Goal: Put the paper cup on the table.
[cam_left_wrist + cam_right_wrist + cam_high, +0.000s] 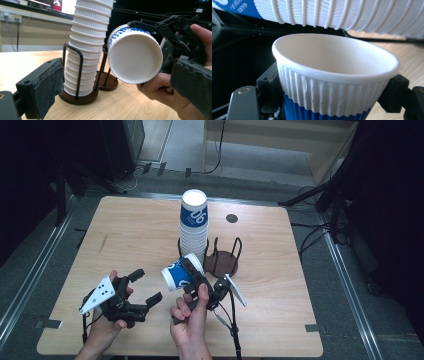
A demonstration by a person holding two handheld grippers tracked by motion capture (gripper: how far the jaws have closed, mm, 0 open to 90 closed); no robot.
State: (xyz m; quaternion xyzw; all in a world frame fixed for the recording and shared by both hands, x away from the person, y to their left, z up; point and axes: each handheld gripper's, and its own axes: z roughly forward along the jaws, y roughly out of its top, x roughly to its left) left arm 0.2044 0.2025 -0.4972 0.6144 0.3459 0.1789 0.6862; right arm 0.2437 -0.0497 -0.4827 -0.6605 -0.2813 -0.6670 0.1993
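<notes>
A blue-and-white ribbed paper cup (177,272) lies on its side in the air over the table's near middle. My right gripper (192,276) is shut on it, with a jaw on each side of the wall (332,82). One round white end of the cup (135,58) faces my left gripper (146,286). That gripper stands open just to the left, its padded fingers (48,87) wide apart and holding nothing. A tall stack of the same cups (194,227) stands upside down in a dark wire holder (222,260) right behind.
The holder's second ring (227,257), right of the stack, holds nothing. A small dark disc (231,218) sits in the wooden table (125,235) at the back. Cables trail off the front edge (235,340).
</notes>
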